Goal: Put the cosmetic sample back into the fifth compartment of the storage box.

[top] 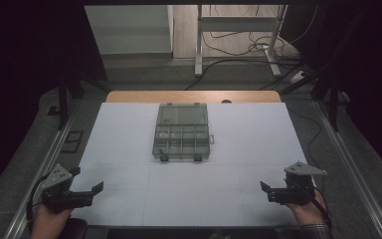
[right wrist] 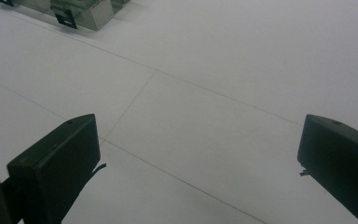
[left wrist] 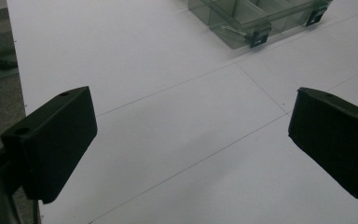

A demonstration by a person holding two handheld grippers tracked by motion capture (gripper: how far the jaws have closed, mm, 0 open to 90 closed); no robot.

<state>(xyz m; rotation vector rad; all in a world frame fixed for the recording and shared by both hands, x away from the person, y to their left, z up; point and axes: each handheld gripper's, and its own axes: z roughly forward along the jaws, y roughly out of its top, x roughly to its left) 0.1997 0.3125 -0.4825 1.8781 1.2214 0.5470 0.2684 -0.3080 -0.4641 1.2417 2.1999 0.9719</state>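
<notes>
A clear greenish compartment box (top: 182, 132) lies open in the middle of the white table top (top: 129, 149), its lid folded back away from me and two black latches on its near edge. My left gripper (top: 95, 191) rests at the table's near left corner, open, with nothing between its jaws. My right gripper (top: 265, 190) sits at the near right, also open and holding nothing. In the left gripper view the box (left wrist: 251, 18) lies far ahead to the upper right. In the right gripper view a corner of the box (right wrist: 81, 11) shows at the upper left.
A wooden strip (top: 194, 96) borders the table's far edge. Metal rails (top: 358, 169) run along both sides. Beyond the table stand a desk frame (top: 238, 30) and loose cables on the floor. A wide stretch of white surface separates both grippers from the box.
</notes>
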